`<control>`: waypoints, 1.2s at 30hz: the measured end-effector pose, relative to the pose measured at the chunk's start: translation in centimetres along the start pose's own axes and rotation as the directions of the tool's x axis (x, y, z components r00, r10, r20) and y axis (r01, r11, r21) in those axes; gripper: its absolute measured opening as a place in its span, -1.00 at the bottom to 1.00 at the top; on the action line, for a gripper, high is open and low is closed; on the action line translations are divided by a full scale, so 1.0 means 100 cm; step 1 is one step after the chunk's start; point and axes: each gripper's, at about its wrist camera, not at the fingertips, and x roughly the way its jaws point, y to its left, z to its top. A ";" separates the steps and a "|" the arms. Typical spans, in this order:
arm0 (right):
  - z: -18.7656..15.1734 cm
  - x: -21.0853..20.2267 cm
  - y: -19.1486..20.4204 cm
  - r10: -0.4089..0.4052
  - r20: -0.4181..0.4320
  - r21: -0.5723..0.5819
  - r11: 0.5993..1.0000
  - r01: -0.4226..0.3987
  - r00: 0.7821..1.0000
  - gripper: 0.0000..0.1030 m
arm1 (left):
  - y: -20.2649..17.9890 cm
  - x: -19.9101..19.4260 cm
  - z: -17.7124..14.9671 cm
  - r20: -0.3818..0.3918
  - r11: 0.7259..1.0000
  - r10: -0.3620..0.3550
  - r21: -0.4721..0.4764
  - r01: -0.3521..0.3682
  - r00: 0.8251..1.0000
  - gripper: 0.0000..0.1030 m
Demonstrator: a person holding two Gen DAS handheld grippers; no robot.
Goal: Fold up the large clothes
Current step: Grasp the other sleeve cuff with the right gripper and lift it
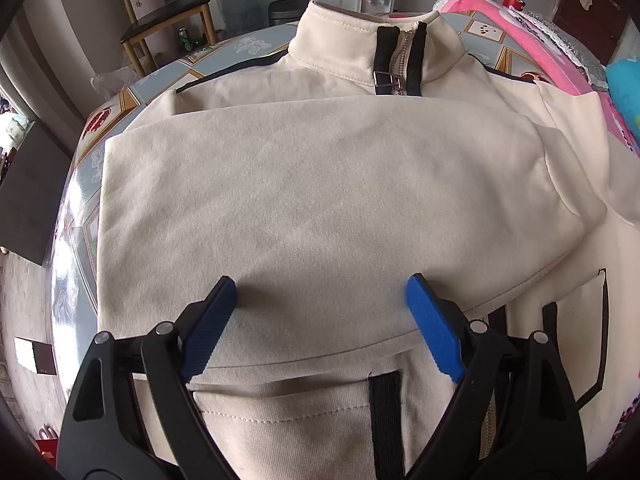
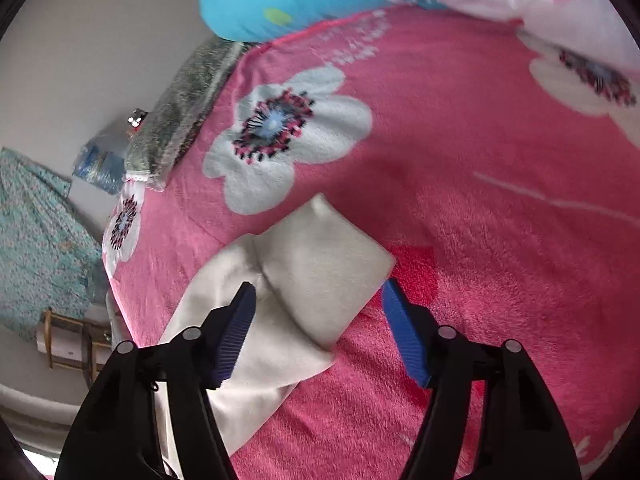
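Blue pads of the left gripper (image 1: 322,290) stand wide apart over the cream jacket (image 1: 320,200), nothing clamped; one sleeve is folded across its chest on the patterned table (image 1: 132,92). Right gripper (image 2: 318,294) also apart, straddling the jacket's other sleeve cuff (image 2: 320,264), which lies on the pink flowered blanket (image 2: 460,140).

pink floral blanket (image 2: 460,140), wooden chair (image 1: 168,12)

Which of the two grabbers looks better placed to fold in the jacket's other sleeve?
Likely the right gripper: its open jaws straddle the cream sleeve's cuff lying out on the pink blanket. The left gripper hovers open over the sleeve already folded across the jacket.
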 end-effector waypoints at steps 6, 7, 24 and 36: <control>-0.004 0.020 -0.015 -0.029 0.012 0.044 0.999 0.028 1.000 -0.27 | 0.000 0.000 0.001 -0.002 1.000 0.001 0.001 -0.001 1.000 0.62; -0.004 0.018 -0.013 -0.031 0.022 0.030 0.999 0.030 0.999 -0.43 | 0.000 0.000 0.001 -0.004 1.000 0.001 0.002 -0.001 1.000 0.62; -0.044 -0.142 0.161 0.276 0.222 -0.465 0.873 -0.147 0.935 -0.84 | 0.009 -0.006 0.004 -0.004 0.999 -0.038 -0.020 0.038 0.999 0.53; -0.182 -0.196 0.320 0.550 -0.039 -0.729 0.556 -0.400 0.834 -0.84 | 0.048 -0.052 -0.017 0.083 0.993 -0.063 -0.094 0.071 0.995 0.02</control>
